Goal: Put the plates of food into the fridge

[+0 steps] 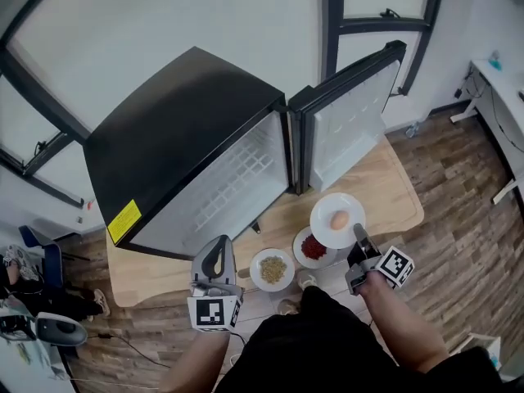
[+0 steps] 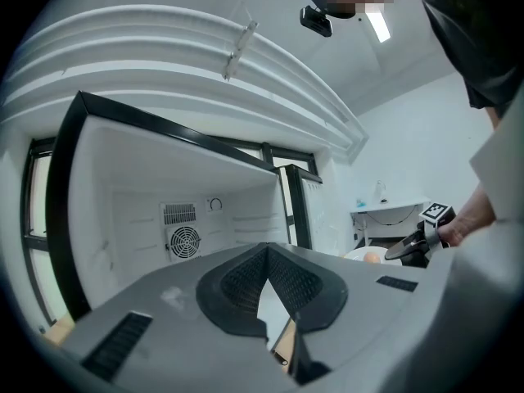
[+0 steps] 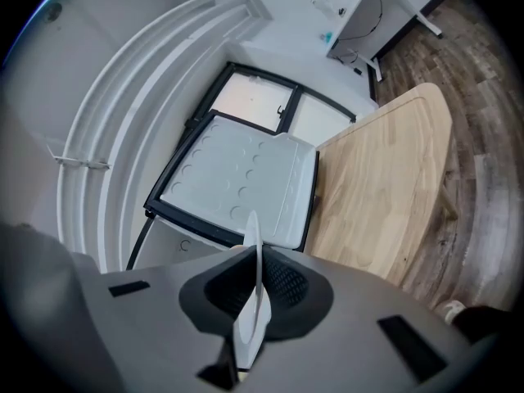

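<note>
Head view: the right gripper [image 1: 358,234] is gripping the egg plate [image 1: 349,207] by its rim above the table [image 1: 385,187], near the open fridge [image 1: 188,129]. Left gripper view: the left gripper [image 2: 268,256] is facing the fridge, jaws together, empty. Right gripper view: only the rim is being pinched, so keep it level and move slowly.

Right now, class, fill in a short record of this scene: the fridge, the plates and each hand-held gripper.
Fridge: black, on wooden table, door open
Egg plate: rim clamped by right hand-held gripper
Red food plate: on table
Grain plate: on table, beside it
Left hand-held gripper: shut, empty
</note>
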